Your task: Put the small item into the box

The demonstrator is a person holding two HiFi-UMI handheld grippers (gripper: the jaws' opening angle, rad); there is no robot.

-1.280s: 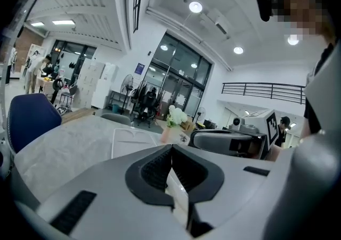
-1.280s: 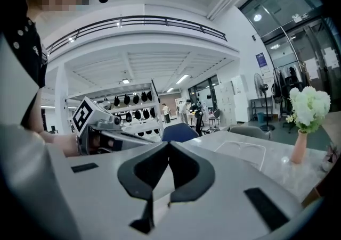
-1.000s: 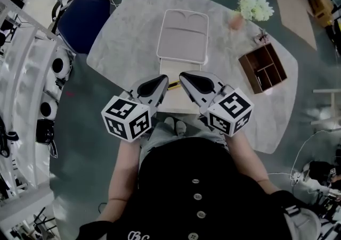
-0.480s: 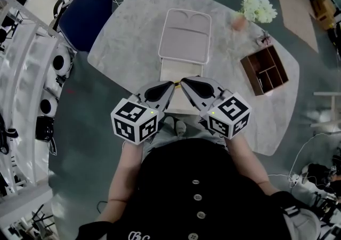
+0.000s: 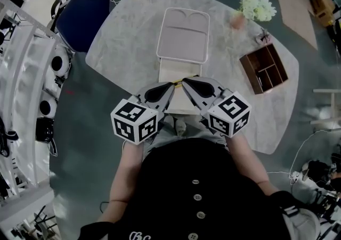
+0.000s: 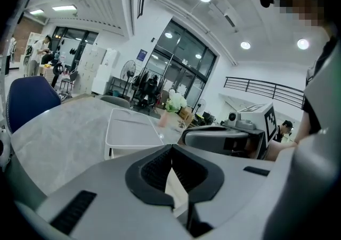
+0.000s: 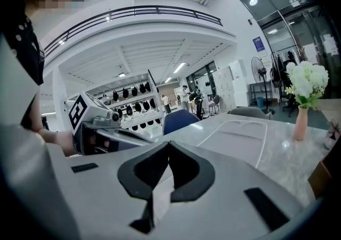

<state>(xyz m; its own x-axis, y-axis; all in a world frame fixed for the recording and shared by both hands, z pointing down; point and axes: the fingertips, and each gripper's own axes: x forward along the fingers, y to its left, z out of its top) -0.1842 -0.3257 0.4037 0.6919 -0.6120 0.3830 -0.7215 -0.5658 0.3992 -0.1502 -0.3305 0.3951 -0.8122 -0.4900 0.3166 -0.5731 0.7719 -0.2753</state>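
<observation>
A thin yellow sliver point(image 5: 175, 81), probably the small item though too small to identify, is lying at the near edge of the open white box point(image 5: 182, 69). Its long axis is running roughly left to right. It is sitting just between the tips of the left gripper point(image 5: 170, 85) and the right gripper point(image 5: 184, 81), about equally near both, and I cannot tell whether either is touching it. Both pairs of fingers are pressing together with nothing clamped between them. The box is resting mid-counter point(image 5: 128, 42), with a wooden organiser point(image 5: 265, 67) well off to the right.
</observation>
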